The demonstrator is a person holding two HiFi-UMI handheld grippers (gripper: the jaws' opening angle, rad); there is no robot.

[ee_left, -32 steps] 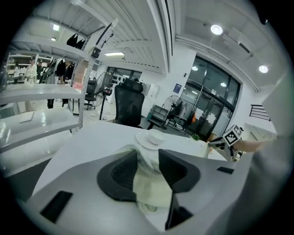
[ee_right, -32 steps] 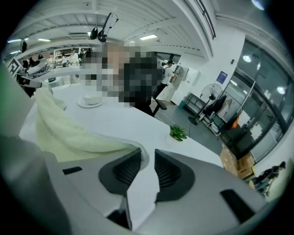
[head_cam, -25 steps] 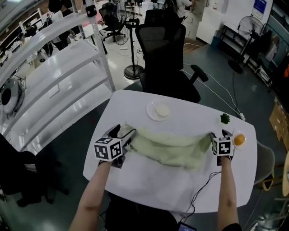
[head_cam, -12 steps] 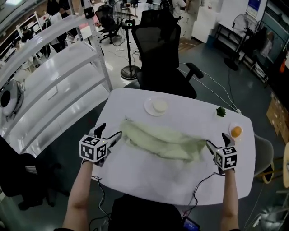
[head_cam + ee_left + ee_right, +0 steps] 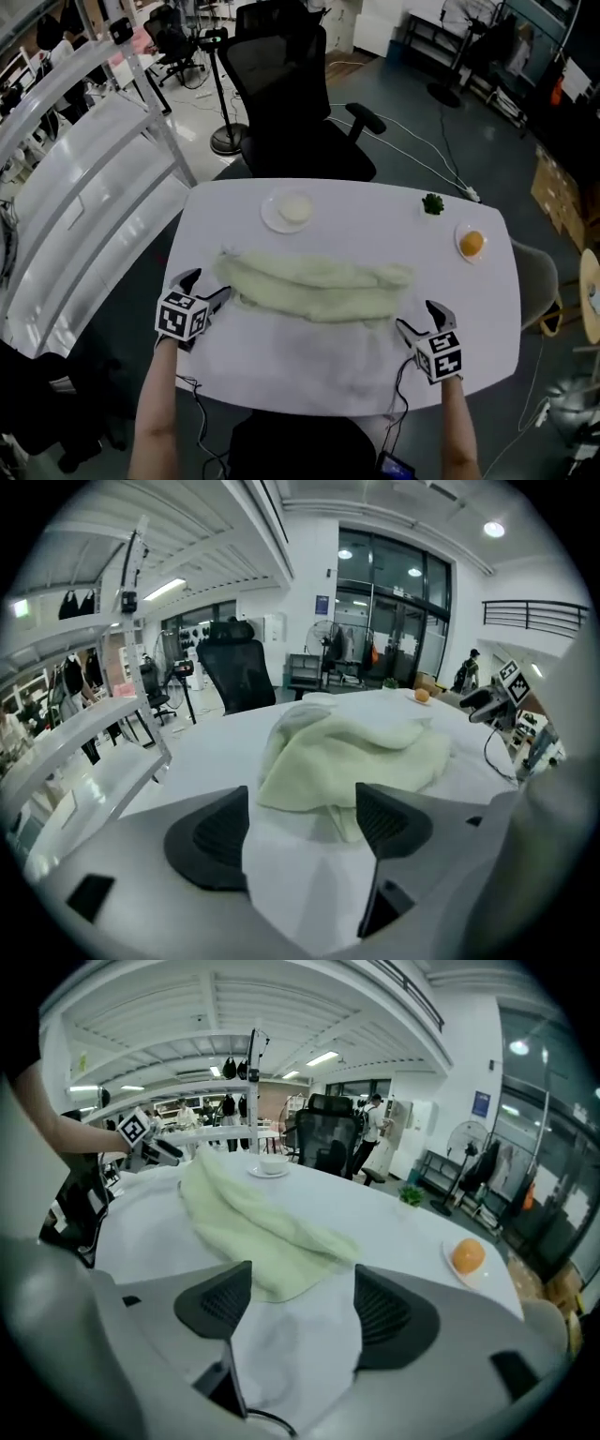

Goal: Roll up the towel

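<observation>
From where I sit, the pale green towel [image 5: 314, 286] lies bunched into a long band on the white tabletop [image 5: 375, 225], its long axis running left to right across my view, with the fold ridges following the same line. Neither tool has hold of it. The left tool [image 5: 208, 284] sits at the near-left end with its jaws standing apart. In the left gripper view the towel's end lies straight ahead, just past the tips, and only a white surface shows between the pads. The right tool [image 5: 418, 317] hangs off the near-right end. Its jaws have just been closing a little but still stand well apart with nothing between them, and in the right gripper view the towel runs away ahead and to the left rather than into the gap. A white, faintly creased patch lies on the near side of the band, and I cannot tell whether that is cloth or bare tabletop. I judge that the roll has not yet begun. What the next move turns on is the band's lie: each tool faces one end of the long axis, and the left one is the more squarely lined up, so I would expect to start from that end and roll rightward along the band.
</observation>
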